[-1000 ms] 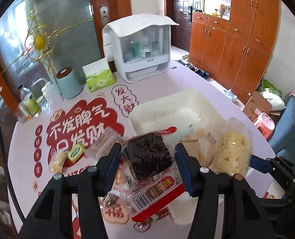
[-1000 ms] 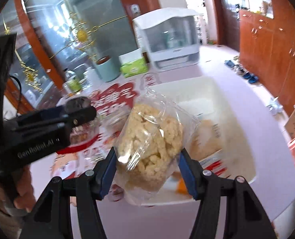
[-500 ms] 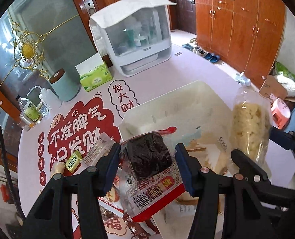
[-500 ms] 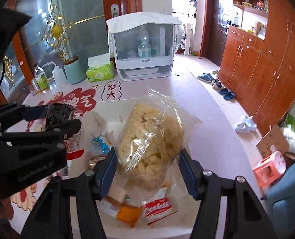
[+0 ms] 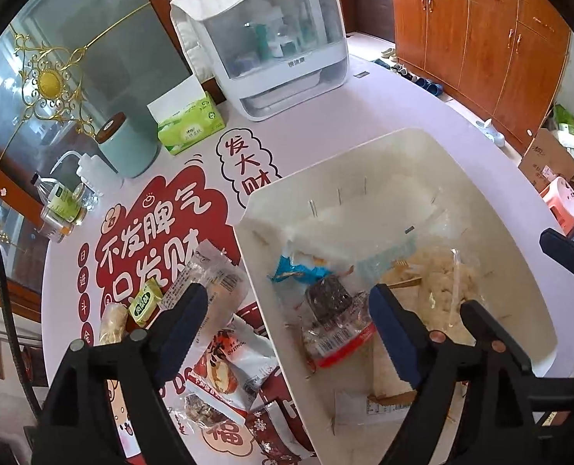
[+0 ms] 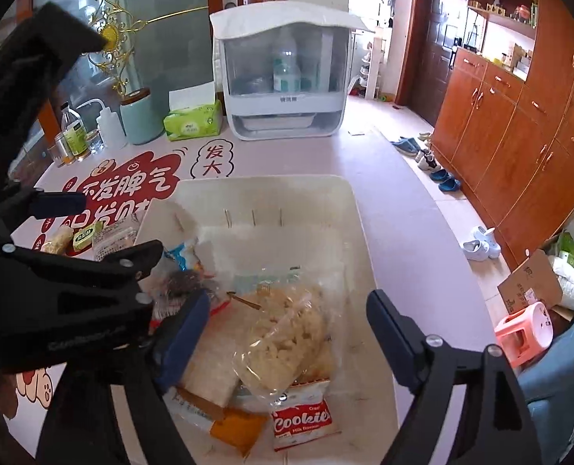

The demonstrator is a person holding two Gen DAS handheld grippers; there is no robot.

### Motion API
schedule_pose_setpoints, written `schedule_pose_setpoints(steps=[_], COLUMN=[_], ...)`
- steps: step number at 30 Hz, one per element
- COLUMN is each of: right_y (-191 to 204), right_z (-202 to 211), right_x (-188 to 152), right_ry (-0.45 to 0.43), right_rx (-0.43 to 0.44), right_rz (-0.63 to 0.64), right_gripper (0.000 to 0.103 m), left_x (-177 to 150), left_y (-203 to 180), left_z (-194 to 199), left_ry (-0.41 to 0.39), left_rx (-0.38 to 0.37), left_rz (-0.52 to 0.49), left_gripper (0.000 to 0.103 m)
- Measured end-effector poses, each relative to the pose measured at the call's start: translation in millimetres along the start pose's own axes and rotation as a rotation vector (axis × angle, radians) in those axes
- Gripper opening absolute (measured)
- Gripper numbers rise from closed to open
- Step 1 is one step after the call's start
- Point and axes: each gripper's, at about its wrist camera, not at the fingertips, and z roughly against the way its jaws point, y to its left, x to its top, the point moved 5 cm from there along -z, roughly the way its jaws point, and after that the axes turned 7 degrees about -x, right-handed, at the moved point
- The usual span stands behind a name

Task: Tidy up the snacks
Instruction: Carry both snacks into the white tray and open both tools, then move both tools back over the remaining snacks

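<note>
A white bin (image 5: pixel 492 232) (image 6: pixel 356 209) sits on the table and holds several snacks. My left gripper (image 5: pixel 287 310) is open above its left part; a dark cake packet with a red edge (image 5: pixel 331 317) lies in the bin below it. My right gripper (image 6: pixel 287 317) is open above the bin; a clear bag of pale puffed snack (image 6: pixel 287 333) (image 5: pixel 442 283) lies under it, on a red cookie pack (image 6: pixel 302 422). Several snack packets (image 5: pixel 224 368) lie on the table left of the bin.
A white countertop cabinet (image 5: pixel 271 38), a green tissue box (image 5: pixel 190 120), a teal canister (image 5: pixel 126 147) and bottles (image 5: pixel 64 201) stand at the table's far side. Wooden cupboards (image 5: pixel 480 38) line the right wall. A pink stool (image 6: pixel 523 333) stands on the floor.
Both grippers have opened and let go of their packets. The dark cake packet and the puffed snack bag now lie in the bin.
</note>
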Motion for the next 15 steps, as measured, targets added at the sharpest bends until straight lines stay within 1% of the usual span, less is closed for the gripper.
schedule_pose_setpoints(steps=[9, 15], right_y=[2.8, 7.6], right_z=[-4.0, -2.1], right_x=[-5.1, -14.0], right_ry=[0.027, 0.051], right_rx=[0.024, 0.054], right_rz=[-0.007, -0.008], right_gripper=[0.085, 0.085], left_x=[-8.4, -24.2], left_y=[-1.1, 2.0], left_z=[4.6, 14.1], left_ry=[0.009, 0.015], left_rx=[0.011, 0.015], left_rz=[0.002, 0.017], left_gripper=[0.085, 0.085])
